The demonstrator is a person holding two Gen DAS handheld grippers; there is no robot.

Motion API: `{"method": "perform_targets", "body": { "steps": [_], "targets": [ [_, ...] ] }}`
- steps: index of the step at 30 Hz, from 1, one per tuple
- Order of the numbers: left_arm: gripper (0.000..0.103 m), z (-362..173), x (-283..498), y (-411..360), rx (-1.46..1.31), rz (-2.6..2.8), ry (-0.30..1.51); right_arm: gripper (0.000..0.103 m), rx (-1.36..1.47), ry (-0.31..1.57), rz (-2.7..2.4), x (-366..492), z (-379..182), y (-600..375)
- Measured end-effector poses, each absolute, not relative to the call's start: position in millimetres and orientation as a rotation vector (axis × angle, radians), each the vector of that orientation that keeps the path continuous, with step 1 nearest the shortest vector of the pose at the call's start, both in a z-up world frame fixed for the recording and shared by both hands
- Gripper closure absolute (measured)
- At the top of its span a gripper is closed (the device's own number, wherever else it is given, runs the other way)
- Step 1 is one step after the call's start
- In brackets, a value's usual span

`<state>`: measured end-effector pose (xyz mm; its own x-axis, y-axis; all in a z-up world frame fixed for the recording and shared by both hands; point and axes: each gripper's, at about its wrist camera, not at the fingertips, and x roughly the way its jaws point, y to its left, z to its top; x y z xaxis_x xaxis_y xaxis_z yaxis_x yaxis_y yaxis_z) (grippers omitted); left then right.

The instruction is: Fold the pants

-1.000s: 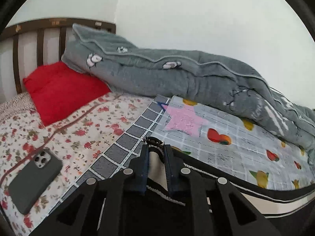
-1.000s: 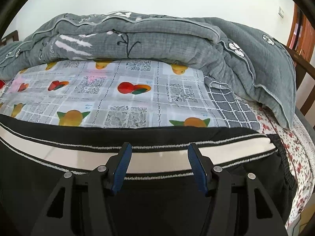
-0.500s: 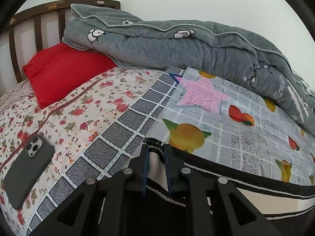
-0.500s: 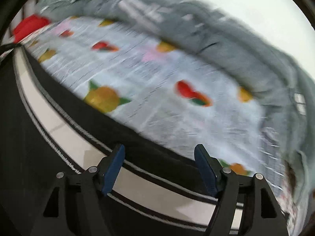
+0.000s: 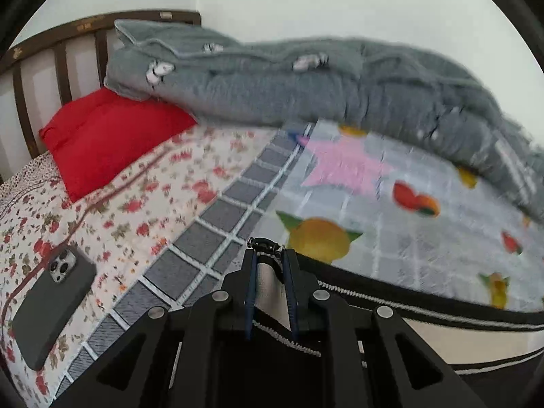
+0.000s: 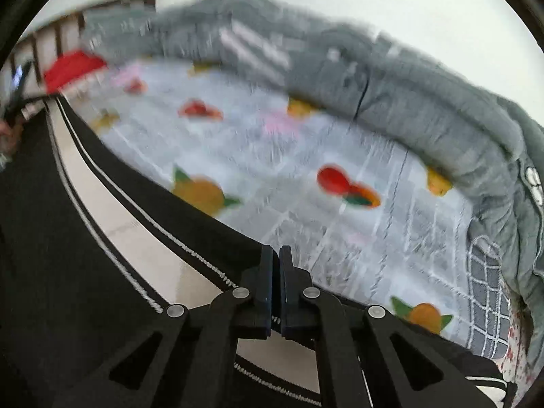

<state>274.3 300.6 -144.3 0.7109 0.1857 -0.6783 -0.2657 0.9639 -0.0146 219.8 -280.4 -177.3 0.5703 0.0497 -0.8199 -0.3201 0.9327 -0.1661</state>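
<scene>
The bed (image 5: 142,183) (fruit-print sheet) carries the black pants (image 6: 61,238), stretched out along the near edge, no fold visible, so the folding appears barely started. The left gripper (image 5: 271,272) is clamped on the striped hem at the left end. The right gripper (image 6: 275,282) is pressed closed at the pants' far edge, apparently pinching it.

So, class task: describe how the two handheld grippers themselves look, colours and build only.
Both the left gripper and the right gripper are matte black, with angular linkage arms, triangular cut-outs and round silver pivot bolts. Each has two flat fingers faced with dark blue pads. No cables, markings or sleeves show.
</scene>
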Motion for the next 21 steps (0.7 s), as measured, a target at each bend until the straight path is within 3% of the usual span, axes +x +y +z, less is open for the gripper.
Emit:
{"method": "perform_targets", "body": {
  "steps": [4, 6, 8, 9, 10, 11, 14, 19, 21],
  "targets": [
    [0.076, -141.3, 272.1, 296.4, -0.076, 0.308, 0.763, 0.088, -0.303, 0.95, 0.117, 222.1, -175.7, -277.5],
    [0.063, -139.1, 264.5, 293.9, -0.059, 0.334, 0.779, 0.082, -0.301, 0.939, 0.061, 212.8, -166.6, -284.0],
    [0.06, -136.0, 251.5, 292.1, -0.069, 0.319, 0.779, 0.071, -0.261, 0.892, -0.002, 190.9, -151.6, -300.0],
    [0.055, -134.8, 246.4, 291.7, -0.075, 0.31, 0.781, 0.057, -0.238, 0.879, -0.04, 181.2, -147.8, -309.7],
    [0.052, -132.7, 236.7, 290.3, -0.088, 0.305, 0.781, 0.05, -0.216, 0.876, -0.102, 170.7, -148.0, -323.1],
    [0.046, -131.3, 231.4, 290.0, -0.097, 0.301, 0.778, 0.05, -0.207, 0.885, -0.137, 167.6, -151.0, -330.3],
    [0.045, -126.2, 212.9, 279.0, -0.119, 0.262, 0.781, 0.05, -0.099, 1.032, -0.191, 182.4, -180.7, -358.5],
    [0.043, -112.4, 170.2, 260.8, -0.126, 0.233, 0.763, 0.048, -0.015, 0.951, -0.237, 164.5, -143.8, -352.8],
    [0.035, -107.6, 148.1, 261.6, -0.165, 0.215, 0.746, 0.043, -0.007, 0.893, -0.223, 144.1, -128.2, -340.3]
  ]
}}
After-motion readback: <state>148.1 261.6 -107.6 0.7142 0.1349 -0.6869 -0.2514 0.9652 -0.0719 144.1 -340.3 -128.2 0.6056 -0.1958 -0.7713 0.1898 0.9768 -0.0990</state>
